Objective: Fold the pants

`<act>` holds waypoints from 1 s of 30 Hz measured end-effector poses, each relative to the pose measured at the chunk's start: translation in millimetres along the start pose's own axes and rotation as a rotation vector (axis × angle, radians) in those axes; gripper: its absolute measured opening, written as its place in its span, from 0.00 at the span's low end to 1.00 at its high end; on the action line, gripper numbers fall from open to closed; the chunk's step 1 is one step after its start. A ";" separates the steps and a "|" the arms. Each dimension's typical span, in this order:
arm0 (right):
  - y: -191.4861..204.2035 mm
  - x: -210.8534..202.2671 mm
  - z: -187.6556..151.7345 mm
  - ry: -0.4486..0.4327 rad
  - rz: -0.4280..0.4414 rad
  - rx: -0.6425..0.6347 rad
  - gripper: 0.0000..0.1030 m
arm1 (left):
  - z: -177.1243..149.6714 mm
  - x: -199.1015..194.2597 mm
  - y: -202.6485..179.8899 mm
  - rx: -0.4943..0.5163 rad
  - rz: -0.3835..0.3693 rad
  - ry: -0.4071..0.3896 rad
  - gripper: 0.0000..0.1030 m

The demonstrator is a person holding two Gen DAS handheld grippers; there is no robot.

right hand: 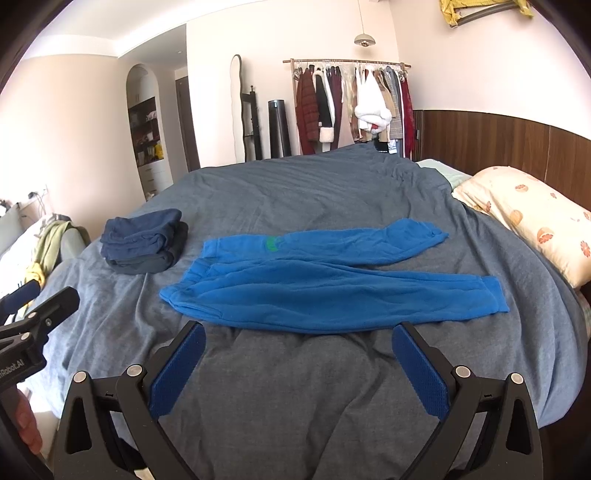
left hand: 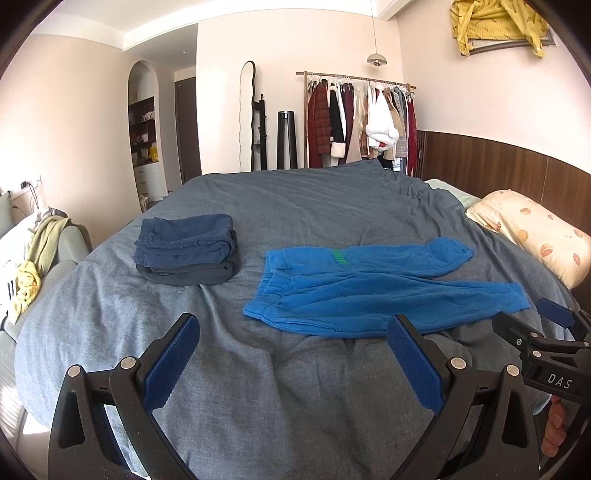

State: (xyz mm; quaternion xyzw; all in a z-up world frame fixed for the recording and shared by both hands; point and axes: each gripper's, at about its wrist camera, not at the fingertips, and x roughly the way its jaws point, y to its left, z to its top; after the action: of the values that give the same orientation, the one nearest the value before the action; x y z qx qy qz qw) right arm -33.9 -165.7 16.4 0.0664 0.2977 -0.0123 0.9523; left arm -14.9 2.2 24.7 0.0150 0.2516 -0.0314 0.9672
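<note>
We see grey duvet (right hand: 295, 192) covering bed. Folded navy stack (right hand: 144, 242) lies on it, left side. Floral pillow (right hand: 532, 210) at right against wood headboard panel (right hand: 498, 136). Clothes rack (right hand: 351, 103) along far wall, wavy mirror (right hand: 236, 107) beside it; we spot yellow cloth (left hand: 495, 22) up high.

A bed covered by a grey-blue duvet (left hand: 295, 206) fills the view. Bright blue pants (left hand: 354, 291) lie flat on it, waistband to the left, both legs stretching right toward the pillow (left hand: 532, 236) at the bed's right edge. A stack of folded dark blue clothes (left hand: 186, 249) sits just left of the pants, apart from them. The left claw (left hand: 293, 347) hovers over the near edge, jaws spread wide, gripping nothing. The right claw (left hand: 546, 317) pokes in at the right. A clothes rack (left hand: 358, 118) stands behind.
</note>
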 end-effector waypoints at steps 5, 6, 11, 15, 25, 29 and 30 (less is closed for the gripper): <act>-0.9 -1.4 0.2 -0.002 0.000 0.000 0.99 | -1.6 -1.0 0.1 0.000 0.003 -0.005 1.00; -0.9 -1.3 0.3 -0.003 -0.001 0.001 0.99 | -2.1 -1.7 0.0 0.000 0.005 -0.006 1.00; -0.8 -1.9 0.3 -0.003 0.001 -0.001 0.99 | -2.0 -1.8 0.7 0.001 0.008 -0.008 1.00; -0.7 -1.7 0.6 -0.003 0.001 0.000 0.99 | -1.8 -2.1 1.4 0.001 0.007 -0.008 1.00; 0.1 -1.9 1.1 -0.003 0.001 -0.002 0.99 | -1.5 -3.1 4.0 0.000 0.011 -0.013 1.00; 0.4 -1.9 1.0 -0.001 0.000 -0.003 0.99 | -1.6 -3.1 4.5 0.000 0.011 -0.013 1.00; 0.4 -1.7 0.7 -0.002 -0.001 -0.001 0.99 | -1.8 -3.1 4.6 0.000 0.011 -0.013 1.00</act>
State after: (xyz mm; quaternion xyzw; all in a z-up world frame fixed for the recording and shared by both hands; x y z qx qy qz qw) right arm -34.9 -165.4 18.0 0.0659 0.2967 -0.0126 0.9526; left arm -18.2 7.0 24.8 0.0163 0.2452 -0.0261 0.9690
